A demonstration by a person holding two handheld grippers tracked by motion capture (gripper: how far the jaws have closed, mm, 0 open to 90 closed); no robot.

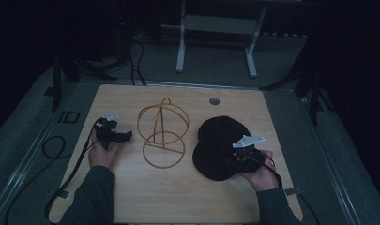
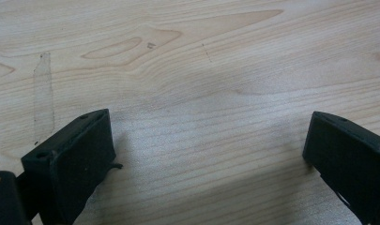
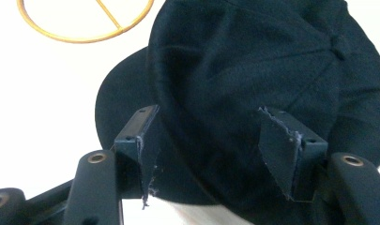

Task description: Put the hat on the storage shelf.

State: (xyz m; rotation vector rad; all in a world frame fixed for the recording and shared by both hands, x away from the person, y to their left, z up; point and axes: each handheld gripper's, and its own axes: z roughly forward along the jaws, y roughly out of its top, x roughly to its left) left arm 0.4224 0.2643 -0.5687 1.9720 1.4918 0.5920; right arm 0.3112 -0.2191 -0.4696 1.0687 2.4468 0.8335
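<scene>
Black cap (image 1: 219,140) between spread right gripper (image 3: 211,140) jaws, seemingly unpinched, left gripper (image 2: 206,154) jaws spread

High view is dim and underexposed: room around the table (image 1: 131,197) goes near black, floor murky, colours muted with a bluish cast. Cap (image 1: 218,145) reads as a dark blob, no fabric detail there. Left gripper view is bright and evenly lit, wood grain sharp, soft shadows beside the jaws. Right gripper view is overexposed: tabletop blown out to plain white, cap panels and seams sharp, frayed pad edges crisp, near gripper parts slightly soft.
</scene>
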